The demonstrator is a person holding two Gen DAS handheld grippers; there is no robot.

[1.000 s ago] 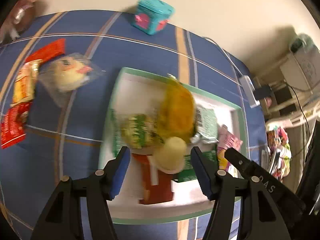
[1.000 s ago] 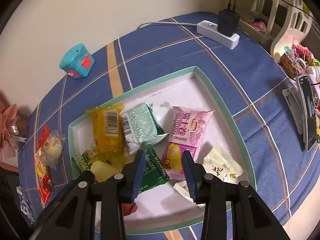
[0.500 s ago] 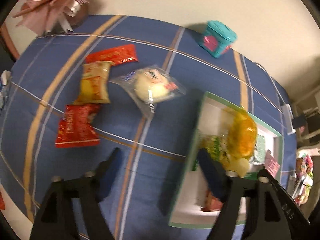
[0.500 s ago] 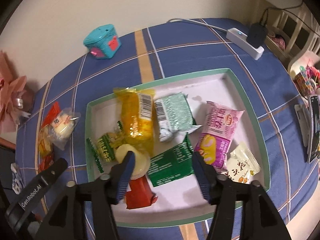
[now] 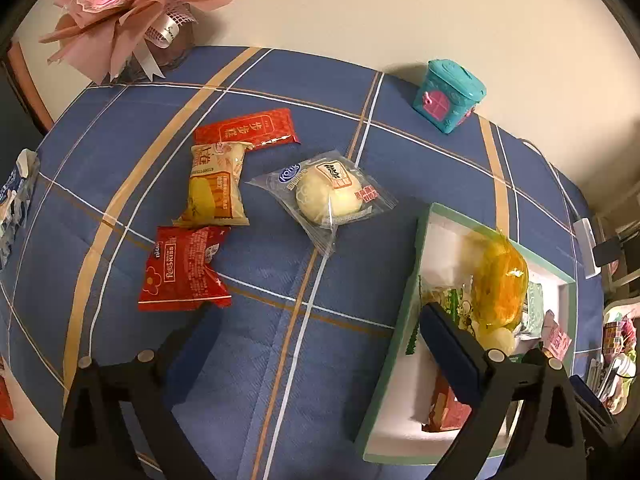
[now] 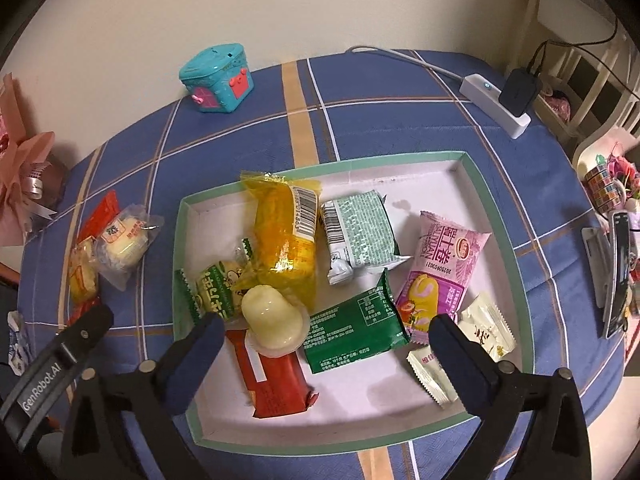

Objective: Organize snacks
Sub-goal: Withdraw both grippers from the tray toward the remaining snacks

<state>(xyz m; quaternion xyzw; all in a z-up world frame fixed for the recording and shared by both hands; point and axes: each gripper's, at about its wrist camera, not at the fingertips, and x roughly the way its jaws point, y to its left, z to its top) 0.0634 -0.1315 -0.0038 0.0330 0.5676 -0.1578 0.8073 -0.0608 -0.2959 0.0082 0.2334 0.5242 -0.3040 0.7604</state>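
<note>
Snacks lie loose left of the green-rimmed tray (image 5: 404, 320): a clear-wrapped bun (image 5: 328, 196) nearest it, three packets beyond. Both the left gripper (image 5: 316, 336) and right gripper (image 6: 324, 340) have just been opening, nothing between their jaws. That bun looks light, soft and slippery; I'd pinch its crimped edge.

Blue plaid tablecloth (image 5: 280, 92) covers table. Teal toy house (image 6: 218, 78) with pink door near wall, at back edge of cloth. Pink bouquet (image 5: 124, 8) in paper wrap at far left corner. White power strip (image 6: 494, 110) at right rear, black adapter (image 6: 518, 92) plugged into it, cable running along wall. White shelf (image 6: 580, 76) beyond right edge.
</note>
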